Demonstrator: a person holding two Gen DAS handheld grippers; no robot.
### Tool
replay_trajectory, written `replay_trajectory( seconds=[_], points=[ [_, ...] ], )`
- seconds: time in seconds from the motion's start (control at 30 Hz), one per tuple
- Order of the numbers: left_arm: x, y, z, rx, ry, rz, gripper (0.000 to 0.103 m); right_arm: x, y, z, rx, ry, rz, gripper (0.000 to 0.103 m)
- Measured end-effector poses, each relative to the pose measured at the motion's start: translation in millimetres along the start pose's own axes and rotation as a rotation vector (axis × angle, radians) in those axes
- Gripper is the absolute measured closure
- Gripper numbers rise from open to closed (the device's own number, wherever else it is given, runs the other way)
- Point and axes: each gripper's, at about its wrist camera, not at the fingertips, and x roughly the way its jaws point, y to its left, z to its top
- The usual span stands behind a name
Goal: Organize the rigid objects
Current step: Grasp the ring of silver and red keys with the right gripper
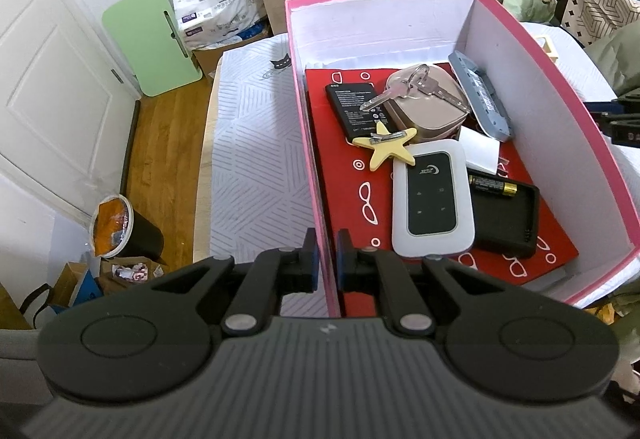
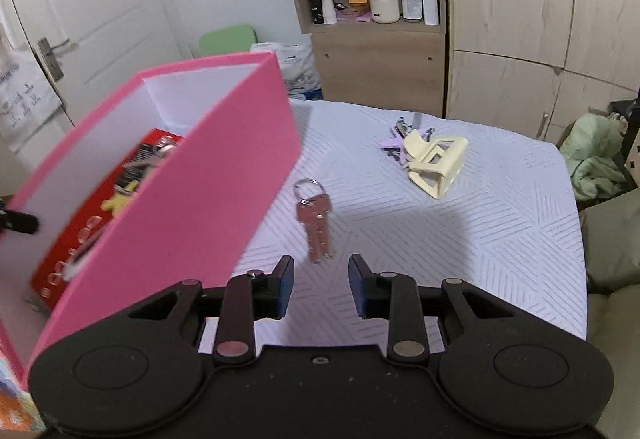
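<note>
My left gripper (image 1: pixel 327 259) is shut on the near left wall of the pink box (image 1: pixel 552 79), one finger outside and one inside. Inside, on a red book (image 1: pixel 344 199), lie a white pocket router (image 1: pixel 432 199), a yellow star clip (image 1: pixel 386 149), keys (image 1: pixel 416 87) on a pink case (image 1: pixel 436 115), a black battery pack (image 1: pixel 354 107), an AA battery (image 1: pixel 492 186) and a grey device (image 1: pixel 480 99). My right gripper (image 2: pixel 320 279) is open and hangs over the cloth beside the box (image 2: pixel 208 175). A reddish pair of keys (image 2: pixel 316 227) lies just ahead of its fingertips, apart from them.
A cream hair claw (image 2: pixel 436 163) and small purple clips (image 2: pixel 394 145) lie farther back on the white patterned tablecloth (image 2: pixel 500 231). A wooden shelf unit (image 2: pixel 372 39) and wardrobe stand behind. On the floor to the left are a black bin (image 1: pixel 124 231) and a green board (image 1: pixel 148 39).
</note>
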Motion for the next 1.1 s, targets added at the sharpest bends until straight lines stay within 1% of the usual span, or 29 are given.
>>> replay_trajectory(
  seconds=[0.13, 0.2, 0.4, 0.47, 0.5, 0.67, 0.73, 0.77, 0.8, 0.83, 0.87, 0.9, 0.93, 0.97, 1.03, 1.1],
  points=[
    [0, 0, 0, 0.002, -0.001, 0.001, 0.096, 3, 2, 5, -0.054, -0.02, -0.027, 0.06],
    [0, 0, 0, 0.001, -0.001, -0.001, 0.096, 4, 1, 6, -0.069, -0.029, -0.032, 0.059],
    [0, -1, 1, 0.004, -0.002, -0.001, 0.096, 16, 0, 4, -0.108, -0.064, -0.01, 0.058],
    [1, 0, 0, 0.006, 0.0, -0.003, 0.096, 22, 0, 5, -0.103, -0.083, -0.007, 0.054],
    [2, 0, 0, 0.003, 0.002, -0.006, 0.096, 27, 0, 6, -0.097, -0.087, -0.004, 0.054],
    [4, 1, 1, -0.001, 0.007, -0.01, 0.096, 53, 3, 14, -0.103, -0.058, 0.025, 0.054],
    [4, 2, 1, -0.004, 0.008, -0.012, 0.096, 65, 9, 16, -0.127, -0.049, 0.011, 0.051],
    [5, 2, 1, -0.006, 0.008, -0.014, 0.096, 69, 14, 17, -0.15, -0.059, -0.005, 0.049],
    [5, 2, 1, -0.007, 0.008, -0.014, 0.096, 71, 19, 16, -0.168, -0.072, -0.02, 0.049],
    [5, 2, 1, -0.007, 0.007, -0.014, 0.096, 73, 23, 16, -0.174, -0.084, -0.025, 0.05],
    [5, 2, 1, -0.009, 0.007, -0.015, 0.096, 74, 24, 17, -0.159, -0.087, -0.024, 0.055],
    [6, 3, 1, -0.013, 0.008, -0.017, 0.096, 74, 24, 18, -0.136, -0.087, -0.018, 0.057],
    [6, 3, 1, -0.015, 0.01, -0.018, 0.096, 73, 23, 19, -0.123, -0.09, -0.03, 0.073],
    [6, 2, 1, -0.013, 0.011, -0.016, 0.096, 72, 21, 19, -0.111, -0.088, -0.037, 0.078],
    [6, 1, 1, -0.008, 0.012, -0.011, 0.096, 67, 14, 19, -0.048, -0.086, -0.024, 0.078],
    [5, 2, 1, -0.011, 0.011, -0.016, 0.096, 58, 8, 17, -0.005, -0.108, -0.014, 0.079]
  ],
)
